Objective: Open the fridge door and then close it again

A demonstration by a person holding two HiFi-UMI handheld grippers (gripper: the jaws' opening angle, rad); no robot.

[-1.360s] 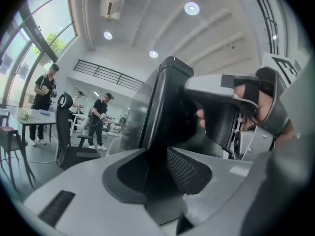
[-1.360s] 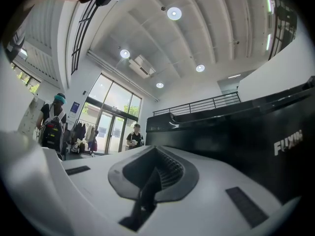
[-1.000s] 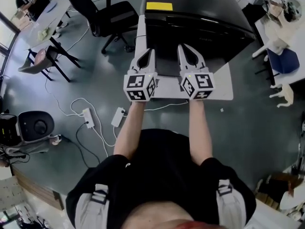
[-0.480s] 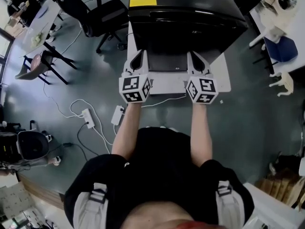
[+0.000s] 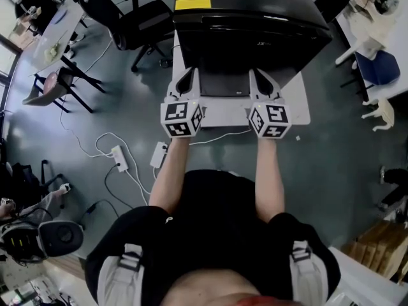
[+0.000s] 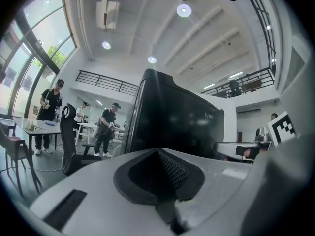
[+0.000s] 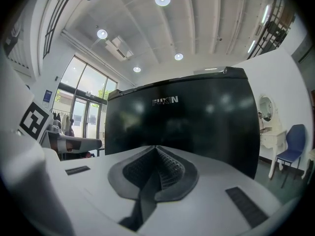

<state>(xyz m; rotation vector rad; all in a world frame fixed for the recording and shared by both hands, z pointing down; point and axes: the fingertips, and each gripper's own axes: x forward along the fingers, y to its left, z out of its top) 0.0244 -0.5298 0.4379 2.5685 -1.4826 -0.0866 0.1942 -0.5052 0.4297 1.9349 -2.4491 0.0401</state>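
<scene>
The black fridge (image 5: 245,24) stands on a white base (image 5: 296,104) straight ahead, its glossy door (image 7: 182,127) closed and facing me. A yellow label (image 5: 192,4) lies on its top at the back left. My left gripper (image 5: 187,75) is shut with nothing in it, held just short of the door's left part (image 6: 172,127). Level with it, my right gripper (image 5: 258,76) is also shut and empty, before the door's right part. Both point level at the door and I cannot tell whether either touches it.
A black office chair (image 5: 131,21) stands left of the fridge. White power strips and cables (image 5: 121,158) lie on the grey floor at the left. A blue chair (image 5: 379,65) and white table (image 5: 363,34) stand at the right. People stand far left by a desk (image 6: 49,112).
My right gripper has moved down and slightly right, now level with the left one. The head view has shifted, so the fridge sits closer in frame. Both stay shut.
</scene>
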